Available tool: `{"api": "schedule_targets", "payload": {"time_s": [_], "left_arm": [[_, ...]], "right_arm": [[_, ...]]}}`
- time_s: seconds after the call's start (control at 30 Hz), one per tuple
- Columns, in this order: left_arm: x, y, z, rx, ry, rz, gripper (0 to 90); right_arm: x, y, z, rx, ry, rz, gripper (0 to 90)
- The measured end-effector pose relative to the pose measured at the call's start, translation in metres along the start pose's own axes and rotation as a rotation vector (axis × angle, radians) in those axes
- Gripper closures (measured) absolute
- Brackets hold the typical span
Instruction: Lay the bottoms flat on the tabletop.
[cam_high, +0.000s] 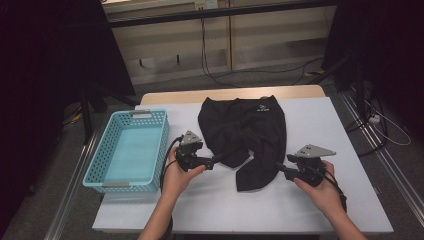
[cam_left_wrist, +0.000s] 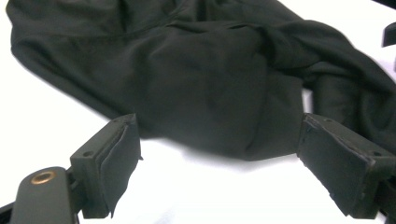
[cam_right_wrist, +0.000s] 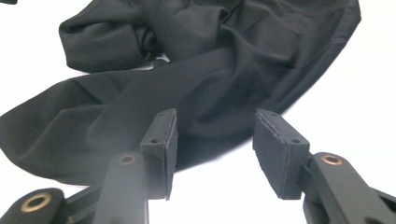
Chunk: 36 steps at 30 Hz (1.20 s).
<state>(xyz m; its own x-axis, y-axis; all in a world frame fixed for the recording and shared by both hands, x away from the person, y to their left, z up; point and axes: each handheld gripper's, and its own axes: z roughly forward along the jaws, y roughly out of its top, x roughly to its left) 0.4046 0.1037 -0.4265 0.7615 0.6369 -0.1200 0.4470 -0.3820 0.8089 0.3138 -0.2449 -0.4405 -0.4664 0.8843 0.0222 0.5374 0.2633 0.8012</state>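
Black shorts (cam_high: 243, 134) are lying crumpled on the white desk (cam_high: 320, 200), just right of a light-blue basket (cam_high: 106, 155) that is sitting empty at the desk's left side. The person is bringing both tongs to the garment's near edge, so the step in hand looks like taking hold of the cloth. Left tongs (cam_left_wrist: 219, 163) are standing wide open with a fold of fabric just beyond the pads (cam_left_wrist: 122, 158), not pinched. Right tongs (cam_right_wrist: 215, 140) are standing partly open, and cloth is lying between the pads without being pressed. The next move is probably calling for both to slide onto the hem and close. Counting: one pair of shorts, one basket, two tongs.
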Motion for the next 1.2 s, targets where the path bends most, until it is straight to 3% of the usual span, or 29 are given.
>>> {"api": "schedule_targets", "payload": {"time_s": [0.17,0.33,0.6,0.77,0.83,0.87,0.9,1.07,1.2], "left_arm": [[-0.004,0.0,-0.001,0.002,-0.009,0.011,14.1],[-0.005,0.0,-0.002,0.001,-0.014,0.018,14.4],[-0.004,-0.001,-0.003,0.004,-0.008,0.019,14.5],[-0.006,-0.001,-0.002,0.004,-0.017,0.017,14.6],[-0.006,-0.002,-0.002,0.009,-0.013,0.021,14.7],[-0.005,-0.002,-0.002,0.01,-0.012,0.018,14.6],[-0.005,-0.002,-0.002,0.008,-0.012,0.017,14.7],[-0.004,-0.004,-0.004,0.008,-0.008,0.016,14.7],[-0.004,-0.004,-0.005,0.005,-0.014,0.008,15.2]], "right_arm": [[0.008,0.001,0.004,0.015,0.025,-0.029,63.8],[0.026,0.004,0.009,0.033,0.104,-0.097,69.3],[0.06,0.004,0.015,0.069,0.221,-0.188,66.5],[0.087,0.005,0.021,0.077,0.291,-0.245,58.9],[0.094,0.003,0.027,0.111,0.31,-0.261,56.3],[0.095,0.001,0.03,0.128,0.308,-0.271,55.5],[0.096,0.0,0.032,0.109,0.308,-0.271,58.8],[0.089,0.003,0.033,0.112,0.281,-0.285,87.6],[0.078,0.009,0.026,0.085,0.284,-0.26,89.1]]}}
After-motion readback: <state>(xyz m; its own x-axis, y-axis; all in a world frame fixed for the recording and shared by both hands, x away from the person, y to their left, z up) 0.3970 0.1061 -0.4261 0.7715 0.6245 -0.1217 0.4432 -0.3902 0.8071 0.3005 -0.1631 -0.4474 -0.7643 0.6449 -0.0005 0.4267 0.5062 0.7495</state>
